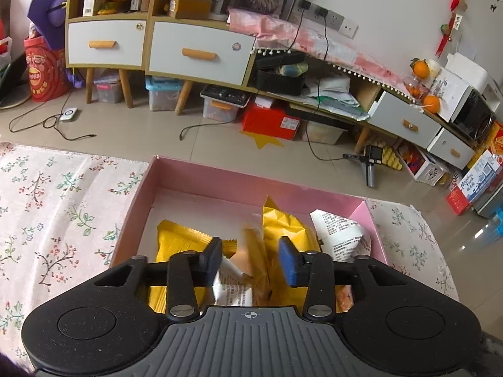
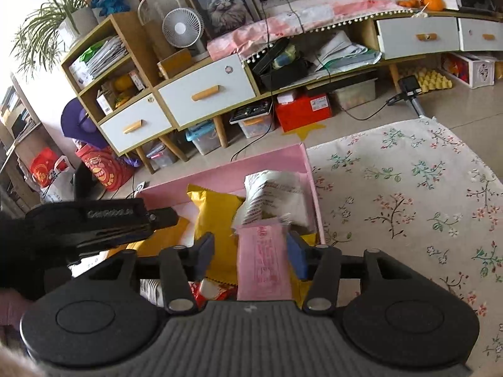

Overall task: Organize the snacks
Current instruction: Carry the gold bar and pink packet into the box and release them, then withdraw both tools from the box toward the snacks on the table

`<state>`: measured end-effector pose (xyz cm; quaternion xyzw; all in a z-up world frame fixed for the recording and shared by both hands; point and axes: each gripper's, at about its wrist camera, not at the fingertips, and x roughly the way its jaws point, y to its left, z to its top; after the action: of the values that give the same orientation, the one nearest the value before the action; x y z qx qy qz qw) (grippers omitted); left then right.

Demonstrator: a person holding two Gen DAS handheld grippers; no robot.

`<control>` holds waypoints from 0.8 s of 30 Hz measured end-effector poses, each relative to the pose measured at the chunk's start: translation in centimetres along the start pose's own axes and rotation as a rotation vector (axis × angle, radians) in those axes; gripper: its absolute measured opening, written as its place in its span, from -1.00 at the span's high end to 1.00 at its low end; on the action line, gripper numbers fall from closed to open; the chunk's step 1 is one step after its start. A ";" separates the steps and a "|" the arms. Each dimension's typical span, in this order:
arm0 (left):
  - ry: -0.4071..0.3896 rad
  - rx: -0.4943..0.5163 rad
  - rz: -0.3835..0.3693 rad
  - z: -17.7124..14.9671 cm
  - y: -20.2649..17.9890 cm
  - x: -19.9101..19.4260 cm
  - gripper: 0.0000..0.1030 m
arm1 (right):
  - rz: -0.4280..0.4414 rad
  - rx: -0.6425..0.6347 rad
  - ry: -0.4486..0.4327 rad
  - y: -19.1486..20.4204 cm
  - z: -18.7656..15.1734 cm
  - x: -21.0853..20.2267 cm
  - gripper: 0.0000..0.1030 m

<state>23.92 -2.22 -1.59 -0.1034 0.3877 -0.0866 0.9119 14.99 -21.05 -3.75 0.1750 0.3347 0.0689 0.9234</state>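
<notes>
Both my claws hang over the pink box (image 1: 176, 185) on the floral cloth (image 1: 63, 207). My left gripper (image 1: 251, 259) is released, with an orange-white packet (image 1: 242, 270) loose between its jaws. My right gripper (image 2: 250, 253) is released too; a pink packet (image 2: 262, 260) lies between the jaws, above the yellow bags (image 2: 217, 216) inside the box.

Left gripper (image 1: 251, 259) & right gripper (image 2: 250, 256): same build. Matte black body w/ two round side lobes, ribbed grey centre plate w/ small crosshair mark, black linkage arms on silver slotted screws, blue pads on fingers (image 1: 290, 262). Side-on, left unit shows embossed lettering.
</notes>
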 end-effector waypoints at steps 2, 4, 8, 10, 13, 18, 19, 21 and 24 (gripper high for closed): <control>-0.007 0.011 0.001 -0.2 0.1 -0.5 0.05 | 0.002 0.016 -0.002 -0.3 0.2 -0.1 -0.02; -0.007 0.018 -0.005 -0.5 0.3 -1.1 0.00 | 0.001 0.020 -0.004 -0.4 0.2 -0.3 -0.06; -0.004 0.015 -0.013 -1.2 0.7 -2.4 -0.13 | -0.006 0.006 -0.012 -0.3 0.2 -0.8 -0.16; -0.001 0.015 -0.016 -1.7 1.0 -3.0 -0.16 | -0.006 0.002 -0.014 -0.3 0.3 -1.1 -0.21; 0.006 0.020 -0.015 -2.4 1.3 -4.0 -0.22 | -0.004 -0.011 -0.018 -0.3 0.3 -1.8 -0.30; 0.013 0.037 -0.010 -3.6 1.6 -5.6 -0.30 | -0.012 -0.051 -0.018 -0.2 0.0 -2.7 -0.43; 0.016 0.040 -0.010 -3.9 1.6 -5.9 -0.33 | -0.016 -0.063 -0.018 -0.2 -0.1 -3.0 -0.44; 0.018 0.044 -0.010 -4.5 1.6 -6.6 -0.39 | -0.020 -0.089 -0.017 0.0 -0.3 -3.3 -0.50; 0.025 0.056 -0.010 -5.4 1.6 -7.5 -0.49 | -0.019 -0.119 -0.007 0.2 -0.6 -3.9 -0.58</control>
<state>15.03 0.42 -0.47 -0.0786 0.3961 -0.1031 0.9090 11.56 -21.61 -1.77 0.1167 0.3285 0.0791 0.9339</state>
